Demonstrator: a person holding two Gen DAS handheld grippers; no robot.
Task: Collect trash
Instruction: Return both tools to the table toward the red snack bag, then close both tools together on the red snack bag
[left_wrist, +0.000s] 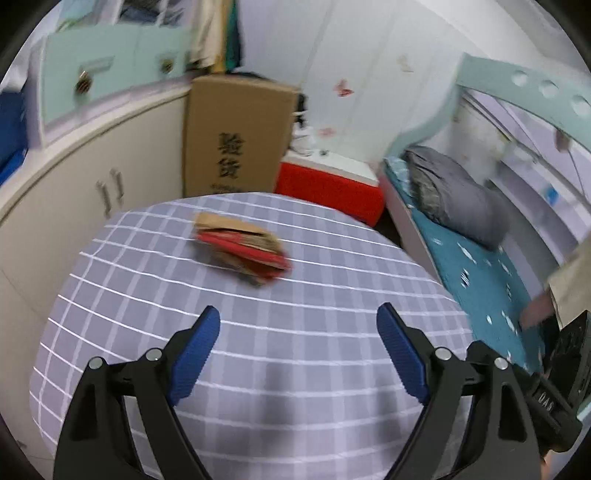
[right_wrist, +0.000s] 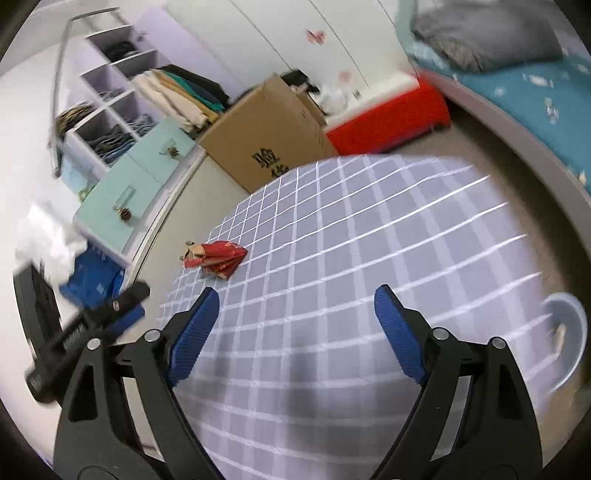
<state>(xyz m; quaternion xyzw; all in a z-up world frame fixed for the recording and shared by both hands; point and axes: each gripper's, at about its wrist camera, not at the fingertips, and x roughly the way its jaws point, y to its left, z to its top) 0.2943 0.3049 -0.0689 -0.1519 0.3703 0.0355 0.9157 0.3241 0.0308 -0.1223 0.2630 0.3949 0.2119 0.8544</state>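
At twelve o'clock on the checked grey cloth tabletop (left_wrist: 258, 350) lies a crumpled red-and-brown cardboard wrapper (left_wrist: 242, 249), both ribbed blue-padded grippers (left_wrist: 298, 317) (right_wrist: 296, 297) spread wide, empty.

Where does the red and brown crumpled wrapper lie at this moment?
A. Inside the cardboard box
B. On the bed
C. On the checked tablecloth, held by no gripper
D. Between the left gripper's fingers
C: the wrapper rests on the checked tablecloth, beyond the open left gripper.

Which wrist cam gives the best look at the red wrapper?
Right wrist: the red wrapper is small but sharp, crumpled near the checked tablecloth's edge. Left wrist shows it larger and more central, but motion-blurred.
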